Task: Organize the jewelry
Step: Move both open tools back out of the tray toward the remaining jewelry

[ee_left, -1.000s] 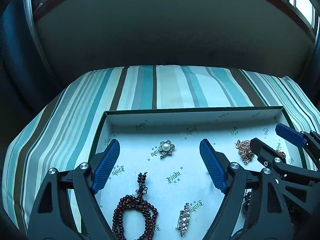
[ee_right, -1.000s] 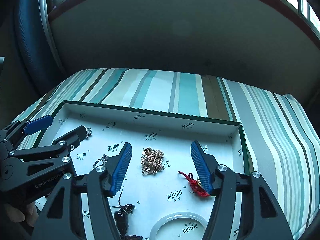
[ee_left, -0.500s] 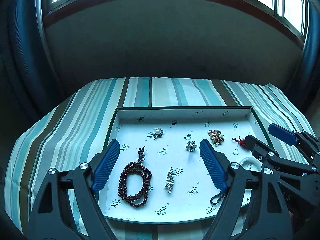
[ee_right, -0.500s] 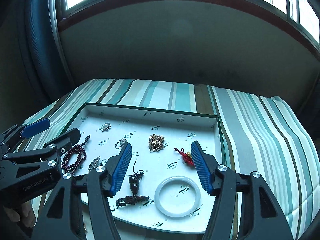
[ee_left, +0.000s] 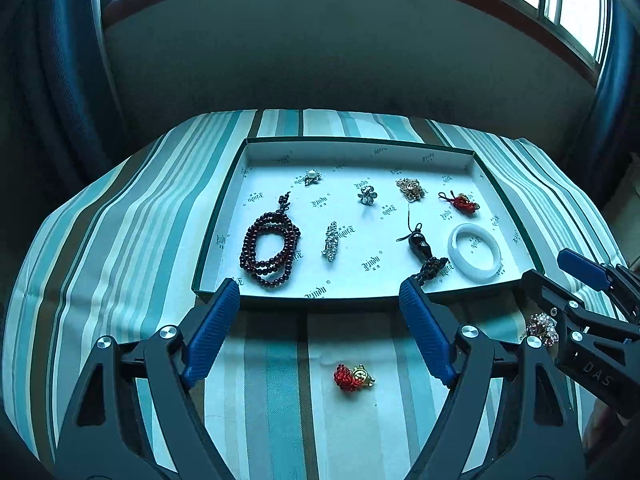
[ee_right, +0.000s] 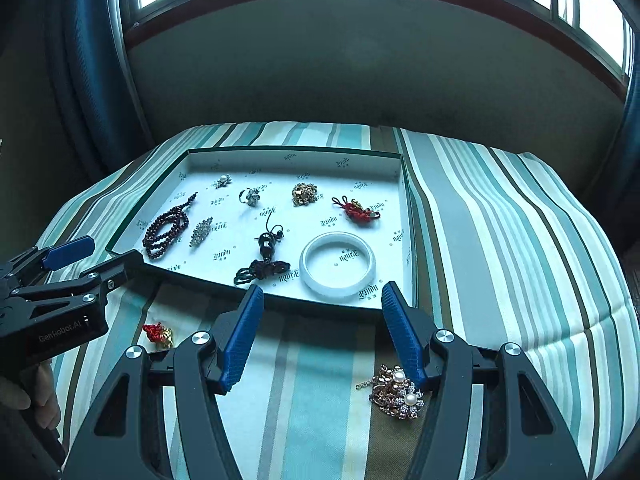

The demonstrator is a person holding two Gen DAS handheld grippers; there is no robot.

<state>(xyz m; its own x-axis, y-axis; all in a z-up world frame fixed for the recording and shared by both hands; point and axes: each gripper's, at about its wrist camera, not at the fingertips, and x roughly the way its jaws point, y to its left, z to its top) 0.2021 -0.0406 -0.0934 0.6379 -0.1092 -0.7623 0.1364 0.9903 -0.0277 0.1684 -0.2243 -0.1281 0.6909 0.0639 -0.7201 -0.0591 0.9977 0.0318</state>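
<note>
A green-rimmed tray (ee_left: 256, 300) (ee_right: 404, 184) with a white floor lies on the striped cloth. It holds a dark red bead bracelet (ee_left: 270, 250), a white bangle (ee_right: 338, 266), a dark tasselled pendant (ee_right: 265, 248), a gold chain pile (ee_right: 304, 194), a red knot charm (ee_right: 356, 210) and small brooches. On the cloth in front of it lie a red-and-gold charm (ee_left: 354, 377) (ee_right: 159, 334) and a rose-gold pearl brooch (ee_right: 396, 394) (ee_left: 542, 328). My left gripper (ee_left: 319, 288) hangs open and empty above the red-and-gold charm. My right gripper (ee_right: 323, 289) is open and empty, its right finger beside the pearl brooch.
The striped cloth (ee_right: 500, 220) covers a rounded surface that drops off at left, right and back. A dark wall and windows (ee_left: 576, 4) rise behind it. A person's hand (ee_right: 36, 392) holds the left gripper's handle at the lower left of the right wrist view.
Both grippers have drawn back from over the tray to its near side. The whole tray now shows, and the two pieces on the cloth have come into view. Jaws unchanged.
</note>
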